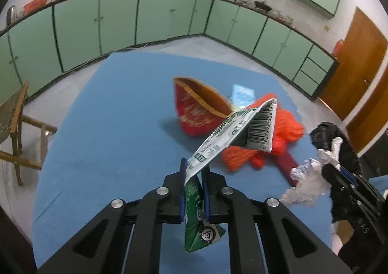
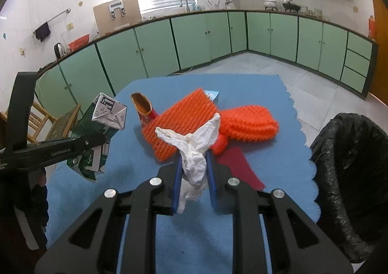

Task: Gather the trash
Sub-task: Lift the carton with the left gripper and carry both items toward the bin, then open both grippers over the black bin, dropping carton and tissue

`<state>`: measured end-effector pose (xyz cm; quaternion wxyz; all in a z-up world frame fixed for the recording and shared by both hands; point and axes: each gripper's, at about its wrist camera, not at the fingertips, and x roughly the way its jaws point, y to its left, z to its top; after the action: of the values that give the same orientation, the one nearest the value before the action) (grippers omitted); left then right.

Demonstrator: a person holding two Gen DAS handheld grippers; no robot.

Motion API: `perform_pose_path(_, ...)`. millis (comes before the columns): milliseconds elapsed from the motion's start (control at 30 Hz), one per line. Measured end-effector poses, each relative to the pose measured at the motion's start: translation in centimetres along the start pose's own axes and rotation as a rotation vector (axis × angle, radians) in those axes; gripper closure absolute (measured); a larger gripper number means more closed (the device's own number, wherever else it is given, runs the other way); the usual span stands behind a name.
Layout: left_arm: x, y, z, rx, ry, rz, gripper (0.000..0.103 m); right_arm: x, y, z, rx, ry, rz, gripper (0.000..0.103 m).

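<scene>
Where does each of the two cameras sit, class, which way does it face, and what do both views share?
Left wrist: on the left gripper, looking down along its fingers at the blue mat; it is shut on a flattened green carton; the right gripper shows at the right edge.
Right wrist: on the right gripper, facing the mat toward the cabinets; it is shut on a crumpled white tissue; the black-lined bin is to its right.
Shared: carton, tissue, orange knitted item, red cup.

Flattened green-and-white drink carton (image 1: 232, 133) pinched in left gripper (image 1: 195, 167), above blue mat (image 1: 109, 140). Crumpled white tissue (image 2: 194, 152) in right gripper (image 2: 194, 160). Orange knitted cloth (image 2: 184, 126) on mat behind; black-lined bin (image 2: 351, 177) right.
</scene>
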<state>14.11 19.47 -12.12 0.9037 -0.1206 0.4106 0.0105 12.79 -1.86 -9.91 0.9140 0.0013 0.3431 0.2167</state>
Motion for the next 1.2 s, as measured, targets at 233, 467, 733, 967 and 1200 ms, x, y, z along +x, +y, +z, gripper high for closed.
perform_pose_path(233, -1.3, -4.0, 1.3, 0.055, -0.036, -0.058, 0.092, -2.9, -1.9, 1.0, 0.019, -0.056, -0.031, 0.085)
perform_pose_path(467, -1.0, -9.3, 2.0, 0.125, -0.048, -0.136, 0.092, -6.5, -6.6, 1.6, 0.084, -0.116, -0.099, 0.085)
perform_pose_path(733, 0.5, -17.5, 1.8, 0.229, -0.027, -0.248, 0.092, -10.4, -13.6, 1.3, 0.133, -0.162, -0.236, 0.085)
perform_pose_path(967, 2.6, -25.8, 1.5, 0.325, -0.012, -0.354, 0.092, -12.7, -20.0, -0.3, 0.185, -0.172, -0.352, 0.085)
perform_pose_path(1200, 5.8, -33.3, 0.8, 0.402, 0.002, -0.413, 0.092, -13.2, -25.6, -2.7, 0.246, -0.147, -0.43, 0.085)
